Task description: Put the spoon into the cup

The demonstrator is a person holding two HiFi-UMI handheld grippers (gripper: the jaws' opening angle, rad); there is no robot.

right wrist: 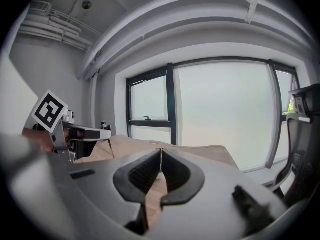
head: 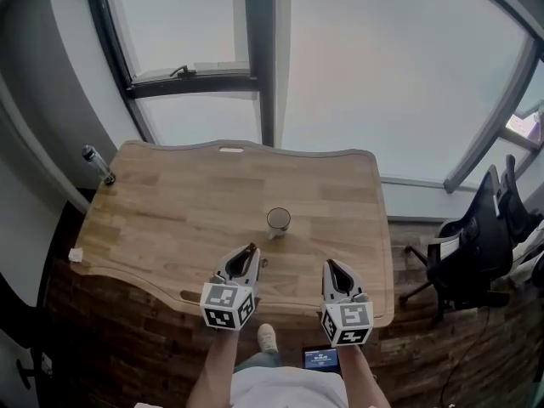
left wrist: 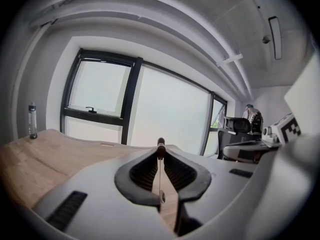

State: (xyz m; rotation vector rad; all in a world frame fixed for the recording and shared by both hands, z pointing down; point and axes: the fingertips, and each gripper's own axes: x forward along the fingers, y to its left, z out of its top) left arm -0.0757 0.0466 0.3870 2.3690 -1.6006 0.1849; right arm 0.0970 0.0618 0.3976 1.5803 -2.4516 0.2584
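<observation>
My left claw (left wrist: pixel 160 151) is closed on the spoon (left wrist: pixel 160 145) - the thin shaft runs down between the jaws and the dark handle end pokes out just past the tips. My right claw (right wrist: pixel 161 151) is closed too, jaws meeting tip to tip with nothing between them. I hold both side by side over the near edge of the wooden table (head: pixel 170 202), tips pointing toward the window. The cup (head: pixel 278 220) stands upright near the middle of the table, ahead of the claws and between them - apart from both, with the spoon not in it. A bottle (head: pixel 99 165) stands at the far left corner. A black chair (head: pixel 472 249) sits off to the right.
</observation>
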